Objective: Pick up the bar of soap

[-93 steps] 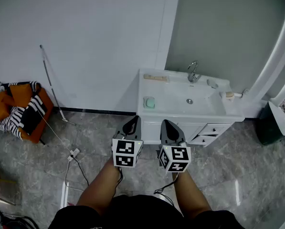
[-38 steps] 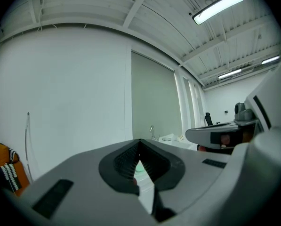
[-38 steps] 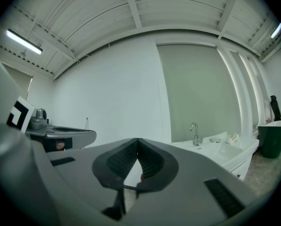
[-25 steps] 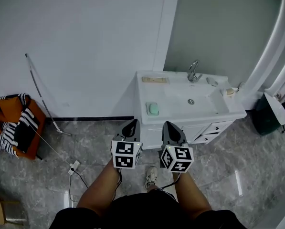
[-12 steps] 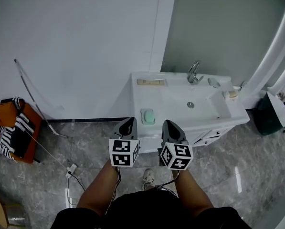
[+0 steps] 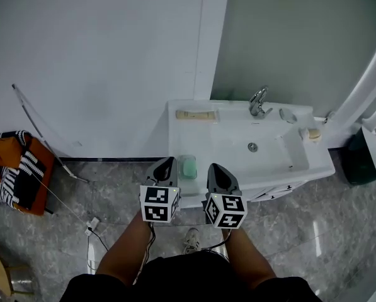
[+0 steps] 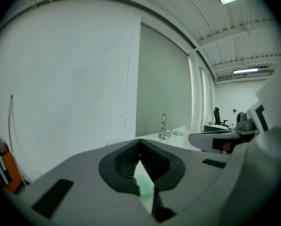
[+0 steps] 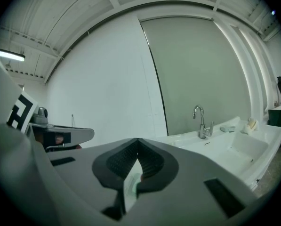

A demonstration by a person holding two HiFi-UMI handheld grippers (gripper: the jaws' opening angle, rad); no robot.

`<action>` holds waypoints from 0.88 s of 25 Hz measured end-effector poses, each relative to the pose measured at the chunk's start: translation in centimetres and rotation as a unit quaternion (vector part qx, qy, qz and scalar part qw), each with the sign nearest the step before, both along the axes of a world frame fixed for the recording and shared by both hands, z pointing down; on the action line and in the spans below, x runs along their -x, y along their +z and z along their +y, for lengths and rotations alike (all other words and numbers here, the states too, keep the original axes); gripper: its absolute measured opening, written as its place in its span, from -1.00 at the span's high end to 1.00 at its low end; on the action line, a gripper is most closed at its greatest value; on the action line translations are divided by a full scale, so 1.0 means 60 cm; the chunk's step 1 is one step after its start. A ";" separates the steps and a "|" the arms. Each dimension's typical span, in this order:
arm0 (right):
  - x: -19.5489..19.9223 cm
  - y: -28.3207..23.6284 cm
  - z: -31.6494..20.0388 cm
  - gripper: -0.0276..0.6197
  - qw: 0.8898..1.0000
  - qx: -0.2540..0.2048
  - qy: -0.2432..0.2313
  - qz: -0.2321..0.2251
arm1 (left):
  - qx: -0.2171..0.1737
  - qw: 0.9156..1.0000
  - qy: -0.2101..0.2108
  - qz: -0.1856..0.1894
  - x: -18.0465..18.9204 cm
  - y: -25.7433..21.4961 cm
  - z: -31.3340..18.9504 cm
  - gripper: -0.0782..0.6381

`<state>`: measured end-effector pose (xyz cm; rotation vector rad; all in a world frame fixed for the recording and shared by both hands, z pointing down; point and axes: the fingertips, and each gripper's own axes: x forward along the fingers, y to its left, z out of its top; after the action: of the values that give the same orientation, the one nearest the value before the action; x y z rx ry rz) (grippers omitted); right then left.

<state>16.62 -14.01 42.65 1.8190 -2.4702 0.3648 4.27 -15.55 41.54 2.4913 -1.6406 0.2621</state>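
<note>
The pale green bar of soap [image 6: 188, 167] lies on the front left corner of the white sink counter [image 6: 235, 168]. My left gripper [image 6: 164, 165] and right gripper [image 6: 214, 168] are held side by side just short of the counter's front edge, with the soap between and slightly beyond their tips. Both are shut with nothing in them. In the left gripper view the left gripper [image 7: 140, 143] has its jaws together and the soap [image 7: 144, 186] shows green below them. The right gripper [image 8: 138, 142] is likewise shut, with the soap [image 8: 131, 186] showing faintly under it.
A faucet [image 6: 258, 101] stands at the back of the basin [image 6: 263, 145]. A tan brush [image 6: 196, 115] lies at the counter's back left, with small items [image 6: 311, 133] at its right. Orange and striped cloth [image 6: 14, 168] and cables [image 6: 93, 222] lie on the floor at left.
The person has stepped closer to the sink. The counter and the soap have come nearer to the gripper tips. Both grippers stay shut and side by side.
</note>
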 end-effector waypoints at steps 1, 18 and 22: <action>-0.005 0.005 -0.010 0.90 1.000 0.003 -0.002 -0.001 | 0.002 1.000 -0.002 -0.003 -0.006 0.003 -0.009 0.79; 0.001 0.102 -0.094 0.90 0.996 0.077 -0.049 -0.006 | 0.031 0.997 -0.056 -0.039 0.000 0.044 -0.063 0.79; 0.014 0.126 -0.110 0.90 0.994 0.097 -0.049 -0.002 | 0.035 0.996 -0.064 -0.045 0.018 0.050 -0.075 0.79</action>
<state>15.80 -20.61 50.21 1.6180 -2.4175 0.5814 3.19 -20.08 44.54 2.3445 -1.7847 0.4127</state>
